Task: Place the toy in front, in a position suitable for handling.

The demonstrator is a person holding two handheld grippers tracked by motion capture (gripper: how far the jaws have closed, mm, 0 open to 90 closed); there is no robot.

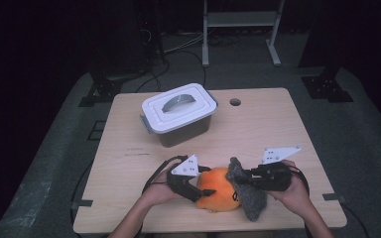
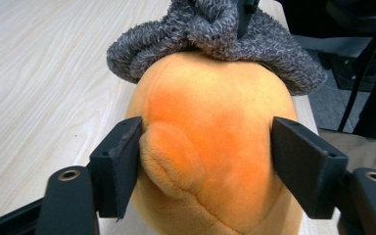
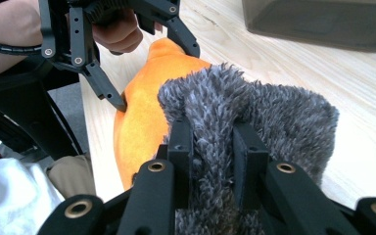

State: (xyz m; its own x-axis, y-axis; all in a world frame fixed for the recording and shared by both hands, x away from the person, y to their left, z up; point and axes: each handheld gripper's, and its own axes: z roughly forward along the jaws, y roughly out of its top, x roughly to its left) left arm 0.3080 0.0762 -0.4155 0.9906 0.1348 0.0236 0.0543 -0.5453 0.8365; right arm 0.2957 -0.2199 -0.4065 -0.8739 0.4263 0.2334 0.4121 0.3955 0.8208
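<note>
Left gripper view puts us astride the orange plush [image 2: 210,147], which lies near the table's [image 1: 258,124] front edge; our left gripper [image 2: 205,161] has its jaws spread around the plush's body, one pad touching its flank and the other just off it, so nothing is clamped. Our right gripper [image 3: 210,147] is pinched tight on the grey fuzzy cloth [image 3: 274,112] draped over the plush's end. Both seem light, soft and squashy; we judge the plush is best gripped across its narrower middle, the cloth by a bunched fold. The lidded box [image 1: 178,111] stands well apart.
</note>
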